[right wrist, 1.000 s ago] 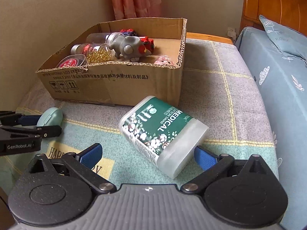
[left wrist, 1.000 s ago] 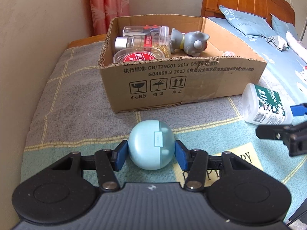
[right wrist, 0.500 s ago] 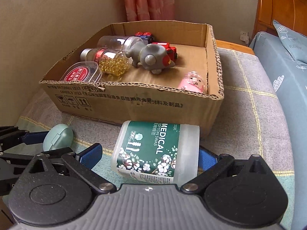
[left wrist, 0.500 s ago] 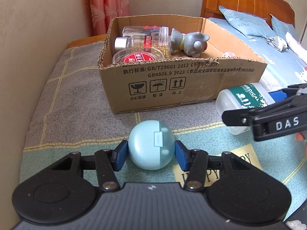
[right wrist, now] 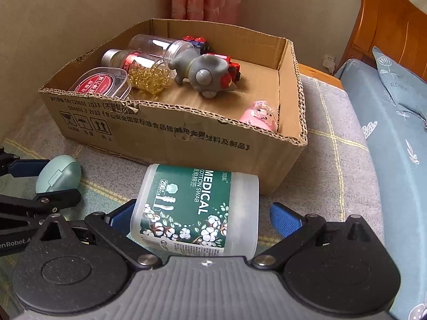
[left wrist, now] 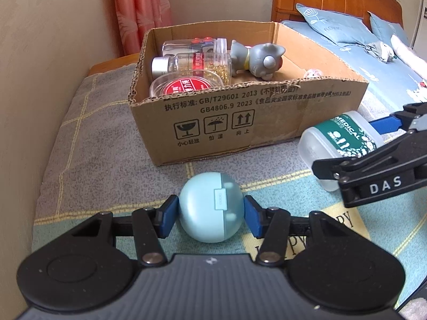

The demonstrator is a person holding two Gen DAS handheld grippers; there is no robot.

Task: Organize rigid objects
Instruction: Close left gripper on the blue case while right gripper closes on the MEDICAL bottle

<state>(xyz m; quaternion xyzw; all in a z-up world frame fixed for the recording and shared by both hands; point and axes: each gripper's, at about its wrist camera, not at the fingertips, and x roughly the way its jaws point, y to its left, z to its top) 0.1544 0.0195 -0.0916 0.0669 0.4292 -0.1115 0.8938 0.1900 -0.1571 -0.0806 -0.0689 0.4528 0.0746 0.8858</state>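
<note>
A round pale-blue earbud case (left wrist: 202, 208) rests on the patterned bedcover, between the blue pads of my left gripper (left wrist: 210, 214). The pads touch its sides and the jaws are just starting to open. A frosted jar of medical cotton swabs (right wrist: 192, 202) with a green label lies on its side in front of the cardboard box (right wrist: 186, 138). My right gripper (right wrist: 202, 216) straddles the jar and is open. Its left pad is at the jar's lid end and its right pad stands clear of the base. In the left wrist view the jar (left wrist: 339, 138) lies at the right.
The box (left wrist: 240, 122) holds two clear bottles, a red-lidded tub (right wrist: 101, 85), a grey toy animal (right wrist: 202, 72), a red toy and a pink item (right wrist: 259, 117). A wall runs along the left. A blue-covered bed (right wrist: 395, 138) with a wooden headboard is on the right.
My right gripper has moved in around the swab jar, which has turned to lie across between its fingers, closer to the box. The left gripper and the case stay where they were.
</note>
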